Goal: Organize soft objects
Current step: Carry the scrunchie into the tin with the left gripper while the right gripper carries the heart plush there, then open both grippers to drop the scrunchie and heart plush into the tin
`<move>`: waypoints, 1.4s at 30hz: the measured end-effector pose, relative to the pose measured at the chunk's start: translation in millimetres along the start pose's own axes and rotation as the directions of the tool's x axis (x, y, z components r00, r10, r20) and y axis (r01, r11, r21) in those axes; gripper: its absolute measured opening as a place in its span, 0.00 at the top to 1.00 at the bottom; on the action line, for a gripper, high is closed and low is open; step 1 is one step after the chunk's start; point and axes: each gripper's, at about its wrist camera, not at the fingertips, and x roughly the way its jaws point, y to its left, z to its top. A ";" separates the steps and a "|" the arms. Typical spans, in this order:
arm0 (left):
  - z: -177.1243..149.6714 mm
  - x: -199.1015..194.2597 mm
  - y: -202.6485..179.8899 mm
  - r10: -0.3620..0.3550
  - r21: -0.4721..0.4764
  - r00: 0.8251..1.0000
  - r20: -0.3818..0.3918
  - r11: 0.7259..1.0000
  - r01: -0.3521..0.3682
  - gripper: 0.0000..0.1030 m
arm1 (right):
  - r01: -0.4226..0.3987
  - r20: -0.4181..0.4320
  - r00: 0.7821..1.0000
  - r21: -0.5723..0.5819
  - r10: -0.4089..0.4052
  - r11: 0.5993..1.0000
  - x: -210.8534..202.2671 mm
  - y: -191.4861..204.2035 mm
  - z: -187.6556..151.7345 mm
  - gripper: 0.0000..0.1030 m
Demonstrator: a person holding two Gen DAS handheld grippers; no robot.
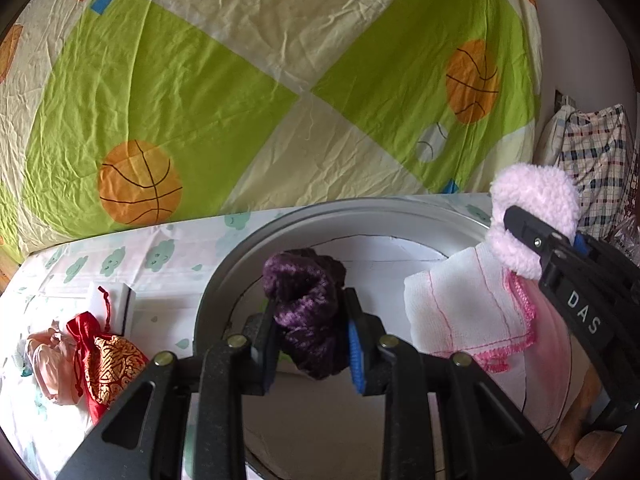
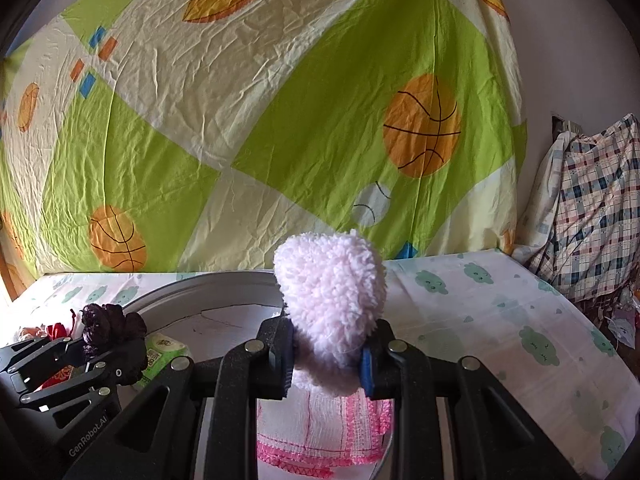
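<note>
Left wrist view: the left gripper (image 1: 310, 338) is clamped tight on a purple knitted scrunchie (image 1: 306, 308), holding it over a round grey metal basin (image 1: 224, 276) (its floor looks white). Inside the basin lies a folded white gauze cloth with pink stitched edging (image 1: 460, 312). At the right, the right gripper (image 1: 516, 224) pinches a fluffy pale-pink scrunchie (image 1: 532, 208) above that cloth. Left of the basin, on the cloud-print table cover (image 1: 120, 260), sit a red and gold brocade drawstring pouch (image 1: 106, 364) and, touching it, a crumpled pale-pink fabric piece (image 1: 50, 360). A green and cream sheet with basketball prints (image 1: 240, 80) hangs behind. From the right wrist view, a green packet (image 2: 164, 350) shows in the basin beside the left gripper.
</note>
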 end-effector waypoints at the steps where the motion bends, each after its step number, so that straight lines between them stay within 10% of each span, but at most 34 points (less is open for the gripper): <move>1: -0.6 0.6 0.3 0.004 0.000 1.000 -0.002 1.000 -0.004 0.74 | -0.006 -0.012 1.000 -0.003 0.006 1.000 1.8 0.9 -1.1 0.73; 12: -5.7 10.8 5.0 0.019 -0.002 0.998 -0.060 1.000 -0.019 0.74 | -0.037 -0.068 0.997 -0.038 0.034 0.999 9.2 11.3 -8.3 0.73; 16: -7.1 11.7 4.3 0.035 0.003 0.997 -0.065 0.999 -0.035 0.68 | -0.053 -0.083 0.995 -0.040 0.049 0.998 9.6 14.9 -9.4 0.53; 20: -5.6 3.9 6.6 0.043 -0.025 0.999 -0.031 0.999 -0.043 0.18 | -0.045 0.014 0.999 0.007 0.045 0.999 -6.9 8.0 -6.2 0.23; 25: -2.8 -9.8 6.6 0.066 -0.023 0.996 0.052 0.998 -0.065 0.02 | -0.009 0.101 0.995 0.067 0.002 0.998 -21.5 -1.9 -1.4 0.21; 42: -2.9 -17.8 17.3 0.103 -0.092 0.990 0.093 0.991 -0.094 0.01 | 0.030 0.203 0.977 0.132 -0.056 0.991 -39.6 -0.8 -5.6 0.11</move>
